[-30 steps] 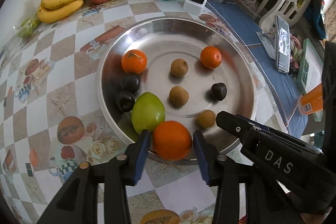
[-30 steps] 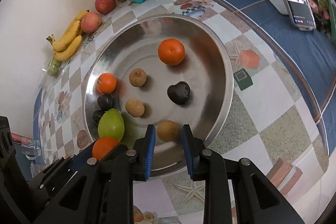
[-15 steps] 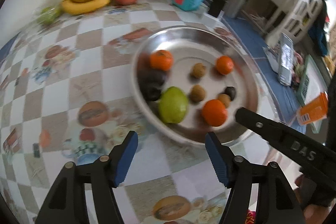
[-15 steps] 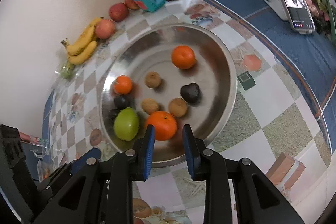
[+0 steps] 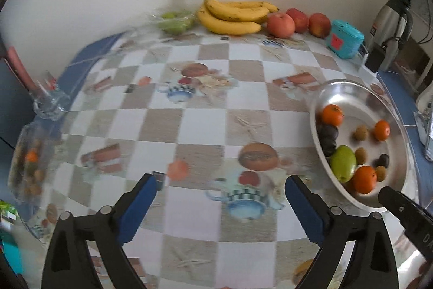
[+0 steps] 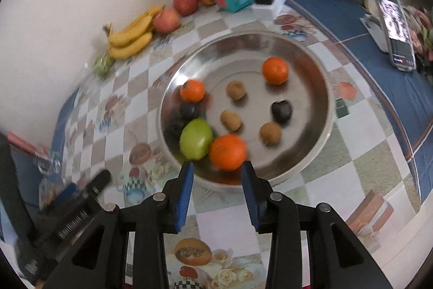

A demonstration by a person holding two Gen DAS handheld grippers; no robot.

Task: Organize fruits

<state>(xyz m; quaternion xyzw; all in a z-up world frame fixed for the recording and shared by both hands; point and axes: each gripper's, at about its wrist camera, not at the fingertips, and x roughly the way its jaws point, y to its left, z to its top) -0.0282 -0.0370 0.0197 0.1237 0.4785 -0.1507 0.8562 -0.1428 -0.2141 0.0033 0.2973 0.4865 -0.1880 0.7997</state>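
Both tongs empty, jaws just opened — left gripper [image 5: 220,197] wide over the tablecloth [image 5: 205,126], right gripper [image 6: 216,180] part-open at the steel tray's [image 6: 322,88] near rim, beside an orange [image 6: 227,152].

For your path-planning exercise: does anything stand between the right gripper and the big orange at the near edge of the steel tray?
Nothing visible does. The right gripper is open and empty, with the big orange just beyond its fingertips inside the tray's near rim. The green fruit lies beside the orange, not in front.

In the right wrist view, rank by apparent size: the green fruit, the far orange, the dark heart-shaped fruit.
1. Green fruit, though it lies nearest the camera.
2. Far orange.
3. Dark heart-shaped fruit.
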